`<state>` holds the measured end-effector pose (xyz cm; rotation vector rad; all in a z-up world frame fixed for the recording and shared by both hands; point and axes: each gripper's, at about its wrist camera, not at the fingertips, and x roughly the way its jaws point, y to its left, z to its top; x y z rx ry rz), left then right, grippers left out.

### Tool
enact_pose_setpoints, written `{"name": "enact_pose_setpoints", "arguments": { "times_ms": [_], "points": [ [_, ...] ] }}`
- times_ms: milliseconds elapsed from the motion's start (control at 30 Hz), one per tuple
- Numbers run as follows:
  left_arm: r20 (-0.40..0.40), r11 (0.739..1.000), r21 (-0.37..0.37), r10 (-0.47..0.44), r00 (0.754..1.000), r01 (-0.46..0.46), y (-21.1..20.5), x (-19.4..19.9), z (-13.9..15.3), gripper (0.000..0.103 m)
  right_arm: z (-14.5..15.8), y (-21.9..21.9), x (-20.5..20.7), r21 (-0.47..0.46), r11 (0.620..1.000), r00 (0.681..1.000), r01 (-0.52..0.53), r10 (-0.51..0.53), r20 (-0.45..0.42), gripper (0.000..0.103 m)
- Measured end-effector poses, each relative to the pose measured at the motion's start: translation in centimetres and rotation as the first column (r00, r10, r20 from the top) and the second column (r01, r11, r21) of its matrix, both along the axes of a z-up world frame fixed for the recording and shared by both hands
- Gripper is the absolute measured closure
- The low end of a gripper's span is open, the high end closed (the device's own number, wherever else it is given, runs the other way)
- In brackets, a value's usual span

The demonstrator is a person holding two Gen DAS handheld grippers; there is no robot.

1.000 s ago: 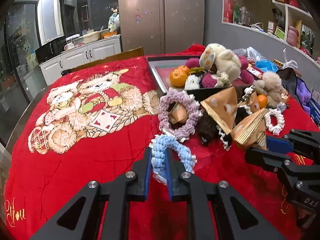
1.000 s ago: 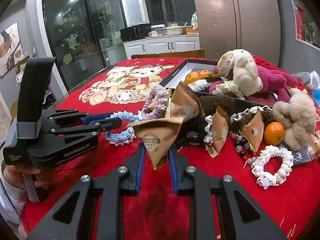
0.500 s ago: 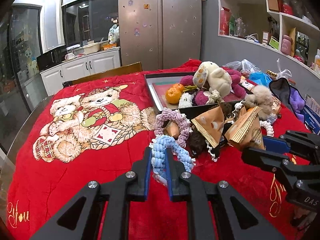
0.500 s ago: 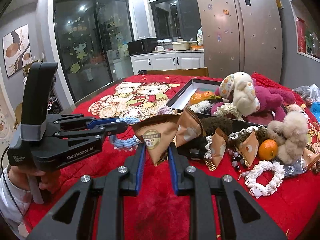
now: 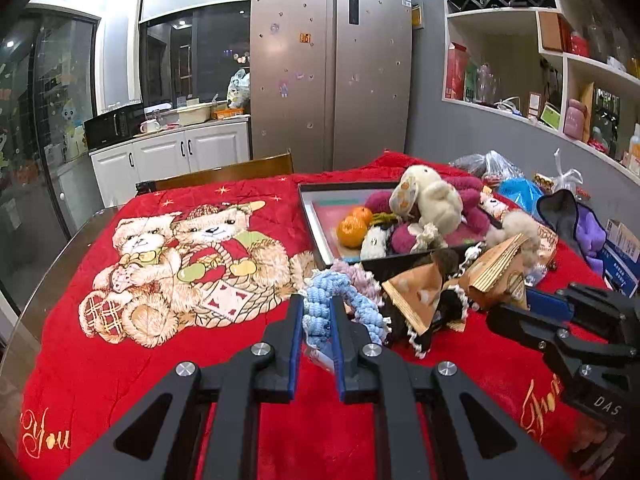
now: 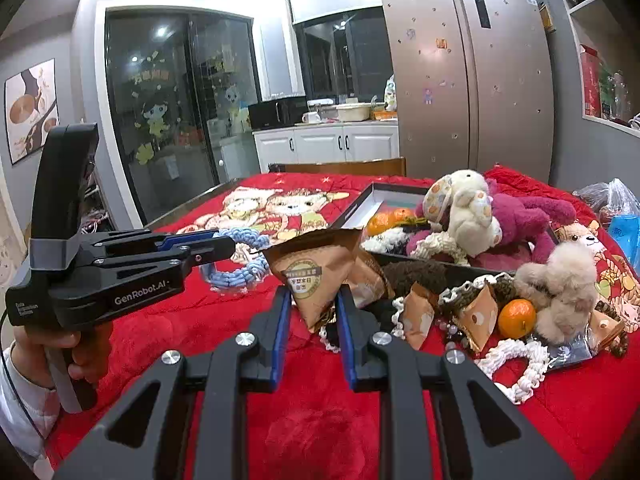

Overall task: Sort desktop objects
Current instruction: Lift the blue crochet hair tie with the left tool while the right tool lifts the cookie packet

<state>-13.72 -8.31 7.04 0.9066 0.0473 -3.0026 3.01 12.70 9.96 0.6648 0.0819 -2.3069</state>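
While both of your hands are holding grippers over the red blanket, your left gripper is clamping its fingers on the blue rope ring, which is hanging between the pads with its far loop sagging toward the pile of things beside it. In the right wrist view that same ring is showing lifted clear of the blanket, pinched at the left gripper's tip, with your left hand wrapping the handle below. Your right gripper is pinching a brown triangular snack packet by its lower point, the packet standing up above the fingers with its round label facing the camera. Behind it, more brown packets, an orange, a white rope ring and a beige fluffy toy are lying in a heap on the blanket. The dark tray is sitting further back, holding two oranges, a cream plush rabbit and a magenta plush that is leaning against the rabbit.
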Motion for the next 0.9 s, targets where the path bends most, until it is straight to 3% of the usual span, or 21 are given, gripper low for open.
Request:
{"name": "enact_pose_setpoints", "arguments": {
  "times_ms": [167,500,900],
  "points": [
    [-0.025,0.999,0.042,-0.013,1.0,0.014,0.2,-0.1,1.6,0.09,0.9,0.7,-0.7,-0.035,0.999,0.999,0.025,-0.024,0.023,0.08],
    [-0.032,0.999,0.035,0.002,0.999,0.0,1.6,-1.3,4.7,0.09,3.4,1.9,-2.1,-0.061,0.995,0.997,0.076,-0.074,0.035,0.08],
    [0.018,0.999,0.027,-0.035,0.999,0.034,3.9,-4.0,5.3,0.09,5.6,3.3,-3.8,-0.043,0.993,0.993,0.111,-0.11,0.039,0.08]
  ]
}}
